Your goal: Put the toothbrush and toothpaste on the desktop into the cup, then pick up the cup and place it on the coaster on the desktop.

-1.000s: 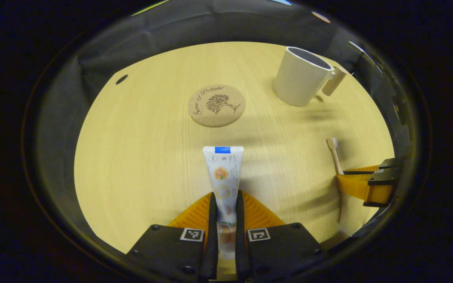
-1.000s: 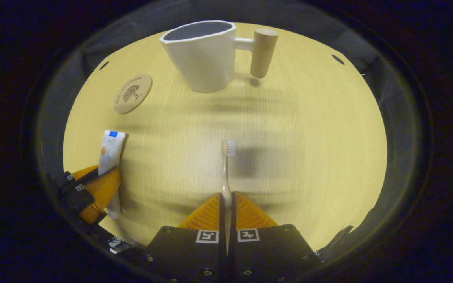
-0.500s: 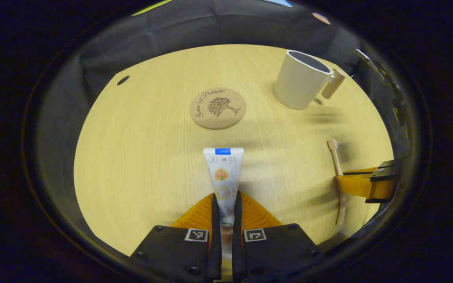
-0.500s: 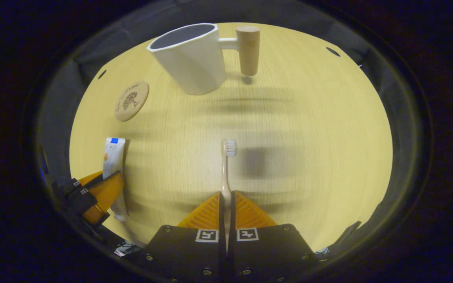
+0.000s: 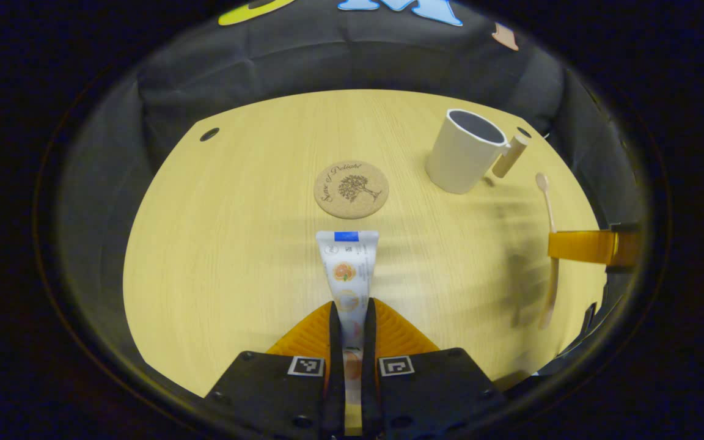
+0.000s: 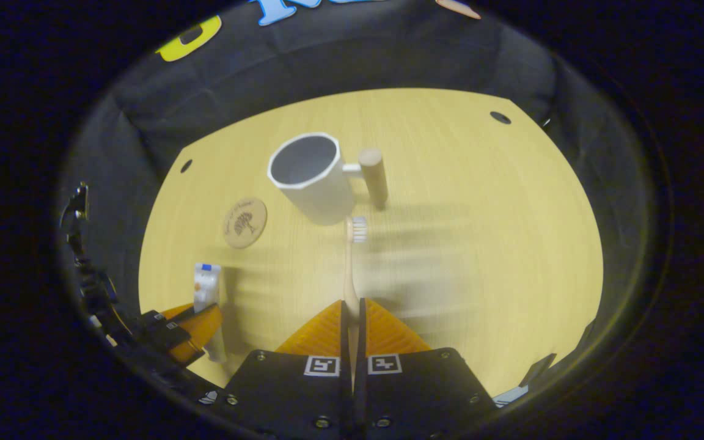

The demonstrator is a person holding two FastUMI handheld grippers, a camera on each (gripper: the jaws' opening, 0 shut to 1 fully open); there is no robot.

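One toothpaste tube (image 5: 347, 269) clamped in the left gripper (image 5: 349, 318), one toothbrush (image 6: 350, 256) pinched in the right gripper (image 6: 351, 315), one white cup (image 6: 312, 177), one cork coaster (image 5: 351, 189), one wooden desktop (image 5: 230, 244).

The toothpaste (image 5: 347, 275) has its lower end hidden between the left gripper's (image 5: 350, 318) fingers; the toothbrush (image 6: 350, 263) handle likewise vanishes inside the right gripper (image 6: 352, 315). The coaster's (image 6: 245, 222) print is too small to make out in the right gripper view.

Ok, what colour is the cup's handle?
Light wood-tan, on a white cup; handle shows best in the right gripper view.
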